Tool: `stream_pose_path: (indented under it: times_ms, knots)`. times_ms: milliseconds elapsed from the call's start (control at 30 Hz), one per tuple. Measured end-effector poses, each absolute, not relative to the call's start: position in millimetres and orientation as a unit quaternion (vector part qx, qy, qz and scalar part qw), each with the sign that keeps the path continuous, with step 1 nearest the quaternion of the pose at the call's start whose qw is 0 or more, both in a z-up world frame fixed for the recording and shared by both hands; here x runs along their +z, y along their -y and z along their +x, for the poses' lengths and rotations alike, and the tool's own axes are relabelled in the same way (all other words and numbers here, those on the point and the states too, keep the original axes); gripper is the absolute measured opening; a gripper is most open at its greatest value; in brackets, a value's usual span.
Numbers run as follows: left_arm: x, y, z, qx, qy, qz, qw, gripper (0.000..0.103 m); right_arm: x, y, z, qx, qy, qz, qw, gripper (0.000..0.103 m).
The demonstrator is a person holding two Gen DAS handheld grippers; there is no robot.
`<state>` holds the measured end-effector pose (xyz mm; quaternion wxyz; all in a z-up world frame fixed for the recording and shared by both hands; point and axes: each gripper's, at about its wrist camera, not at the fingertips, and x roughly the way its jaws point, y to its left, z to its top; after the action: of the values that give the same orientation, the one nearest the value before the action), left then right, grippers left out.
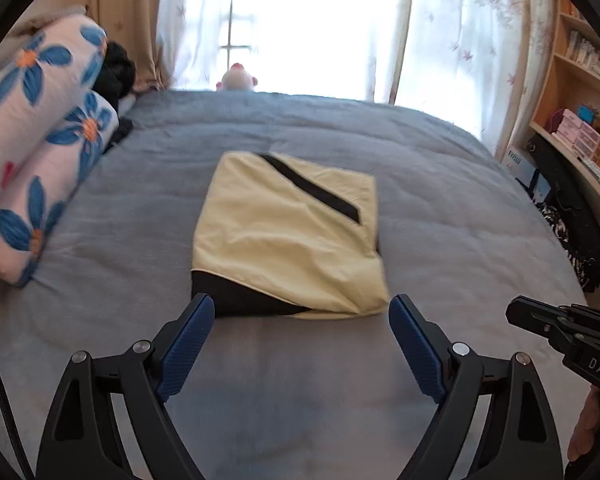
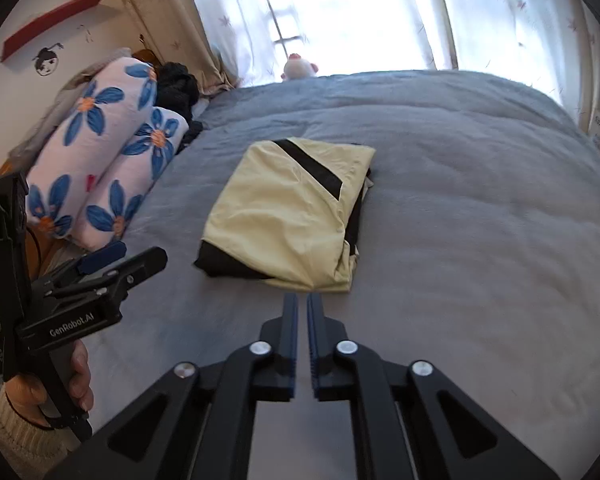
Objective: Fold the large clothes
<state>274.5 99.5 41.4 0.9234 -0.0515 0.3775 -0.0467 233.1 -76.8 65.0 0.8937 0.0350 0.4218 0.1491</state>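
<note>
Garment position: the pale yellow folded garment with black panels (image 1: 288, 232) lies flat near the middle of the grey quilted bedcover (image 1: 440, 184), at 12 o'clock from both of my grippers and apart from each.

Gripper state: my left gripper (image 1: 302, 312) stands wide open with nothing between its blue pads. My right gripper (image 2: 302, 304) is almost closed, a thin gap showing between its pads, and grips nothing.

Handling, as a judgement: the fabric looks thin, light and limp, possibly slick. It will sag and unfold if lifted by one point. I would pinch through all layers at the two near corners, at 11 and 1 o'clock, or slide under the near edge.

Limits of view: motion blur softens the near hem. The layers along the right-hand edge show only as a dark stack; their number cannot be counted. The garment type cannot be told. The underside is hidden.
</note>
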Motion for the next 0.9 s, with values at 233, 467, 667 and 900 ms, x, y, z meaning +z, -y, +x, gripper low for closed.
stream_pose_path:
  times_ms: [233, 467, 667, 900]
  knots:
    - [116.9, -71.4, 173.9, -0.080, -0.347, -0.021, 0.934, 0.098, 137.7, 107.3, 133.1, 0.150, -0.389, 0.028, 0.908, 0.033]
    - [153.4, -46.2, 73.7, -0.096, -0.324, 0.000, 0.941, 0.102, 176.4, 129.9, 39.7, 0.137, -0.346, 0.007, 0.928, 0.051]
    - [131.2, -27.4, 0.1, -0.053, -0.314, 0.003, 0.948, 0.102, 145.1, 133.6, -23.5, 0.120, -0.337, -0.002, 0.934, 0.057]
    - [82.3, -3.9, -43.9, -0.023, -0.330, -0.013, 0.944, 0.102, 89.5, 146.1, -69.9, 0.065, -0.344, 0.038, 0.936, 0.061]
